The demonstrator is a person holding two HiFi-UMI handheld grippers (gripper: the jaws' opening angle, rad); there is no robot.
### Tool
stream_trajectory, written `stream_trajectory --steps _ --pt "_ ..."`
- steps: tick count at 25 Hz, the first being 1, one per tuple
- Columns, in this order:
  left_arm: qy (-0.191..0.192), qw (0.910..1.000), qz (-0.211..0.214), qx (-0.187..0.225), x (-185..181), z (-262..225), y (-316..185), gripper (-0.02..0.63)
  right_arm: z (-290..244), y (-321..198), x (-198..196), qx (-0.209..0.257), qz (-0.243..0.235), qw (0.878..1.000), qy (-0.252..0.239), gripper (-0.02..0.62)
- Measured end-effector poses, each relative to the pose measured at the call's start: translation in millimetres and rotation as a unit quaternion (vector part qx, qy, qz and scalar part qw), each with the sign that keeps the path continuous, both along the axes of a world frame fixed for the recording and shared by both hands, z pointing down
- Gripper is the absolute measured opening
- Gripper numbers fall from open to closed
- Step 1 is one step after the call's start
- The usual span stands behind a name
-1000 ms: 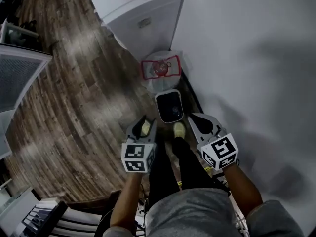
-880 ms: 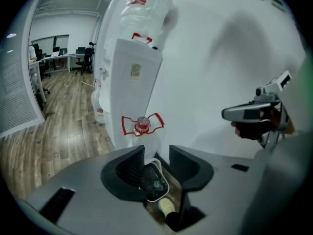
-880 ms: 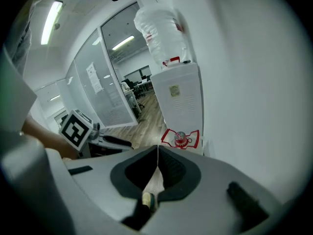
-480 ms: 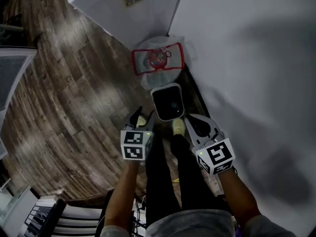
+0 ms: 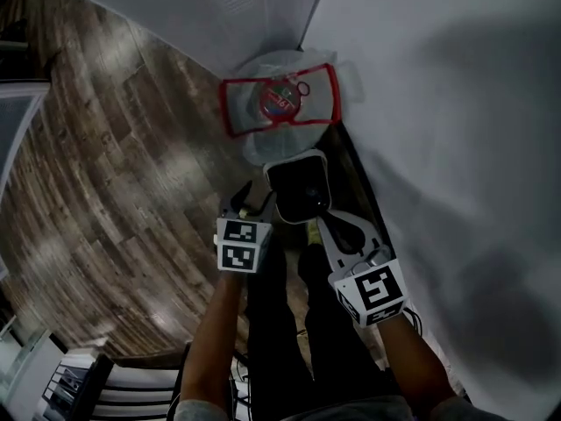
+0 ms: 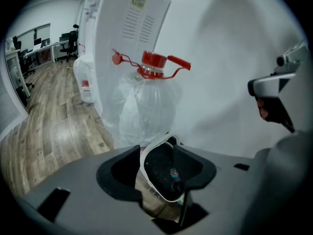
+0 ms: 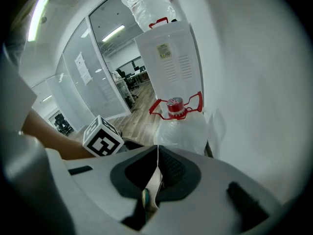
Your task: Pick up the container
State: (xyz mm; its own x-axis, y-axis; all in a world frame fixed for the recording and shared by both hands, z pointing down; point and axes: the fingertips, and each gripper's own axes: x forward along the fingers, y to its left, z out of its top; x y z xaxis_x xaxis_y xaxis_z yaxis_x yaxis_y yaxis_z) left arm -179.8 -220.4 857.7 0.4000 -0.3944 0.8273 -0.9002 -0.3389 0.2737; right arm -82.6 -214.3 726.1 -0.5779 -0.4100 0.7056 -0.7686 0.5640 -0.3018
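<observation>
Container (image 5: 296,158): small bin, white rim, dark inside, on wooden floor (image 5: 114,174) at the foot of the wall (image 5: 438,103). Left gripper (image 5: 250,202) jaws spread, just been widening; bin rim stands between them, not pinched. Right gripper (image 5: 326,228) jaws also apart, straddling the rim edge-on. Just beyond: plastic-wrapped water bottle (image 5: 279,103), red cap and handle, against a white appliance (image 5: 245,7).

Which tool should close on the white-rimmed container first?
Right, probably. The right tool straddles the thin wall of the white-rimmed dark container edge-on, a pad on each side. The left tool, whose jaws have just been opening, has the rim slanting across its gap.
</observation>
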Motion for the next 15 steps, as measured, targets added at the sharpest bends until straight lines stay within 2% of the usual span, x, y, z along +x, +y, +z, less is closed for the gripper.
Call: stream_trajectory --steps 7,15 --pt "-0.036 0.9956 0.086 -0.007 7.0 91.0 -9.3 0.218 47.4 -10.6 -0.4 0.006 0.005 1.0 -0.017 0.025" --pt "-0.015 0.9919 0.125 -0.01 28.9 150.1 -26.7 0.221 84.6 -13.5 3.0 0.0 0.022 0.999 -0.033 0.025"
